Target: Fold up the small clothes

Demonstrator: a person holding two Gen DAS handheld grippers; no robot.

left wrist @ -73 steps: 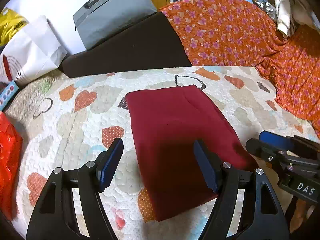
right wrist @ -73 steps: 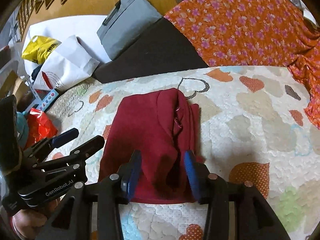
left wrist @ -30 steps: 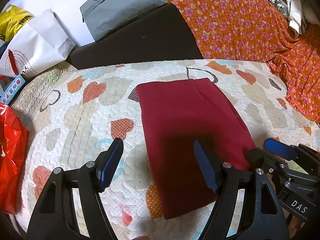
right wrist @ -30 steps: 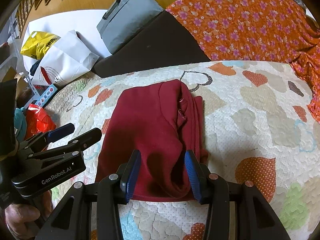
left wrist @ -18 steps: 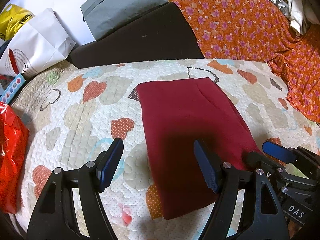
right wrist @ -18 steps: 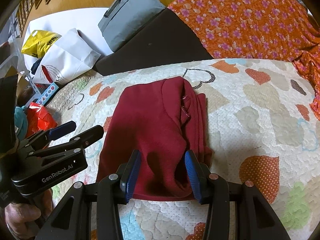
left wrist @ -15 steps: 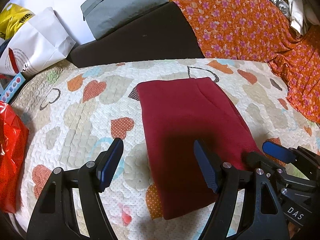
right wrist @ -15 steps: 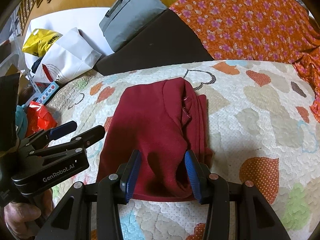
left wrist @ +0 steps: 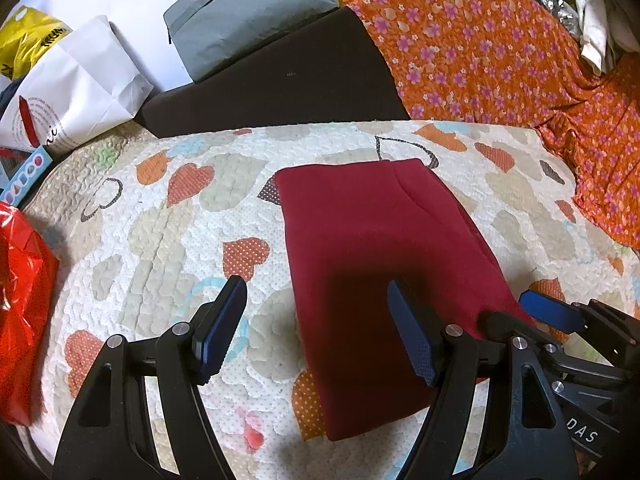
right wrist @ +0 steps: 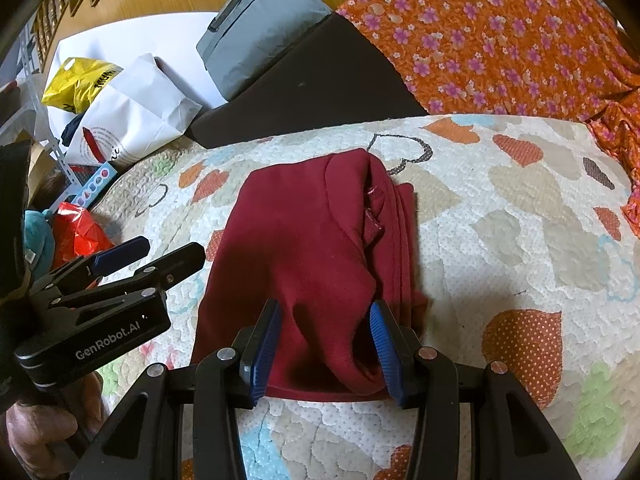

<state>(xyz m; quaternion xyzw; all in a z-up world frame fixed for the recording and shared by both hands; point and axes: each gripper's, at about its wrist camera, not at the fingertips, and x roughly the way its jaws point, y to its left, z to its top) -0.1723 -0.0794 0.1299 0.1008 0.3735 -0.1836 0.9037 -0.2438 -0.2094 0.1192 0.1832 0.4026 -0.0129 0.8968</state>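
A dark red garment (left wrist: pixel 380 260) lies folded into a long rectangle on the heart-patterned quilt (left wrist: pixel 160 220). In the right wrist view the garment (right wrist: pixel 312 264) shows stacked folded edges along its right side. My left gripper (left wrist: pixel 316 332) is open and empty, hovering over the garment's near left edge. My right gripper (right wrist: pixel 326 354) is open and empty, its jaws straddling the garment's near end. The right gripper also shows in the left wrist view (left wrist: pixel 520 312), and the left gripper in the right wrist view (right wrist: pixel 148 256).
A dark cushion (left wrist: pixel 280 76) with a grey bag (left wrist: pixel 248 12) on it lies behind the quilt. An orange floral cloth (left wrist: pixel 500 60) is at the right. A white paper bag (left wrist: pixel 76 92) and a red plastic bag (left wrist: pixel 20 300) are at the left.
Both grippers have drifted slightly over the garment's near end. The garment has stayed folded in place, and both grippers have stayed open.
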